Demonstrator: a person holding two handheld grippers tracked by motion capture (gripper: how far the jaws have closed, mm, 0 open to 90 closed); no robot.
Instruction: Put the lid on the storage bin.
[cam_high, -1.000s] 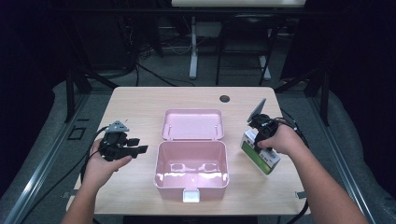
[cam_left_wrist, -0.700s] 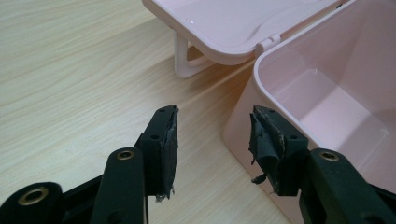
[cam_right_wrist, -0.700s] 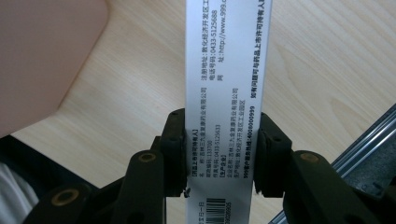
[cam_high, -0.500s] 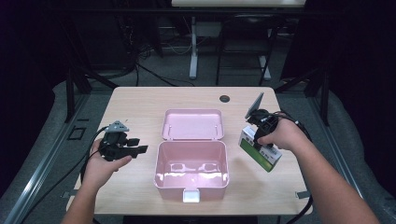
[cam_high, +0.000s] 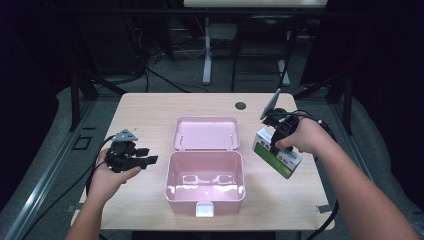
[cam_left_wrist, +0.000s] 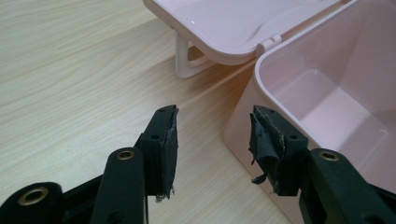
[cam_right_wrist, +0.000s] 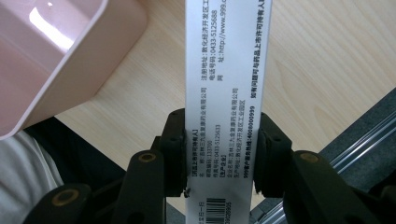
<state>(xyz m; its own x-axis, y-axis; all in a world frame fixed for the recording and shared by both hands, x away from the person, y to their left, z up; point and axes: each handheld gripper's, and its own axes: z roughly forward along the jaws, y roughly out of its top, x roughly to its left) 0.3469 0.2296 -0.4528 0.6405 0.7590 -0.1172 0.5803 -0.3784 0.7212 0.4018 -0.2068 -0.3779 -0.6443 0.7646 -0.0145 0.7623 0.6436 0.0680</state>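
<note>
Right gripper (cam_right_wrist: 217, 154) clamps green-white carton (cam_high: 276, 154) (tilted) — beside pink box (cam_high: 205, 197).

table lit, dark surroundings, sharp

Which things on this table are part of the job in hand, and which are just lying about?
Part of the job:
- green and white carton, clamped in the right gripper, lifted off the table
- pink box, lid open
- left gripper, open beside the box

Lying about:
- dark round grommet in the table
- cables on the floor
</note>
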